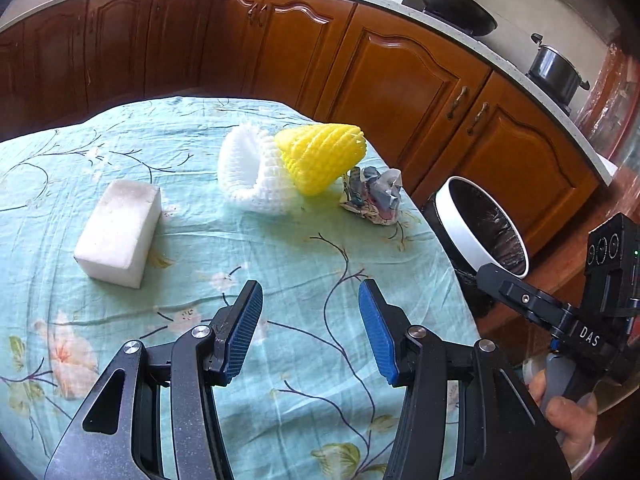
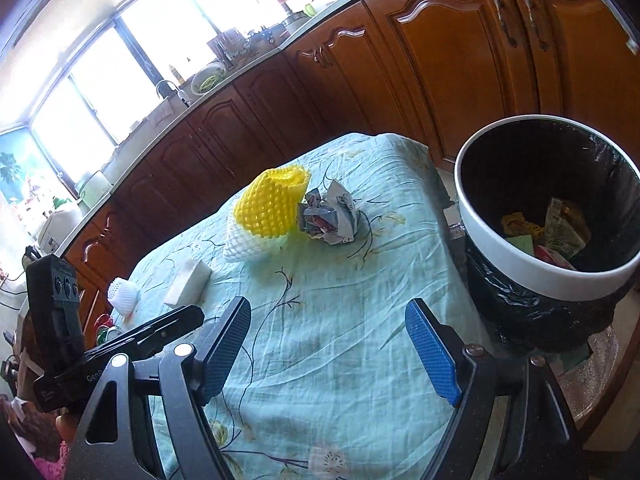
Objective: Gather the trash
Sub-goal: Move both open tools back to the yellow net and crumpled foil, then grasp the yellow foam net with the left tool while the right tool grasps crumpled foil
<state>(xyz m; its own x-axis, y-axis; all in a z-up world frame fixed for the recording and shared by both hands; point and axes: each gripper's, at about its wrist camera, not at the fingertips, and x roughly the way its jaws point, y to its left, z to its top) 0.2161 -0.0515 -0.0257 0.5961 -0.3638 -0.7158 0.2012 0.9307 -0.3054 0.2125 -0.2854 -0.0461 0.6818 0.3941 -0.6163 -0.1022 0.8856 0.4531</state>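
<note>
On the teal floral tablecloth (image 1: pixel 280 264) lie a white foam block (image 1: pixel 118 228), a white foam fruit net (image 1: pixel 248 172), a yellow foam fruit net (image 1: pixel 322 156) leaning on it, and a crumpled printed paper ball (image 1: pixel 372 196). My left gripper (image 1: pixel 310 300) is open and empty above the cloth, short of these. The right wrist view shows the yellow net (image 2: pixel 272 204), the white net (image 2: pixel 248 246), the paper ball (image 2: pixel 330 220) and the block (image 2: pixel 188 284). My right gripper (image 2: pixel 328 320) is open and empty, beside the white-rimmed bin (image 2: pixel 476 216) that holds wrappers.
The bin (image 1: pixel 448 216) stands off the table's right edge. Brown cabinets (image 1: pixel 280 44) run behind, with a wok (image 1: pixel 456 4) and a pot (image 1: pixel 554 70) on the counter. Another white net (image 2: pixel 122 294) sits past the table's left edge. The other gripper's body (image 1: pixel 600 280) is at right.
</note>
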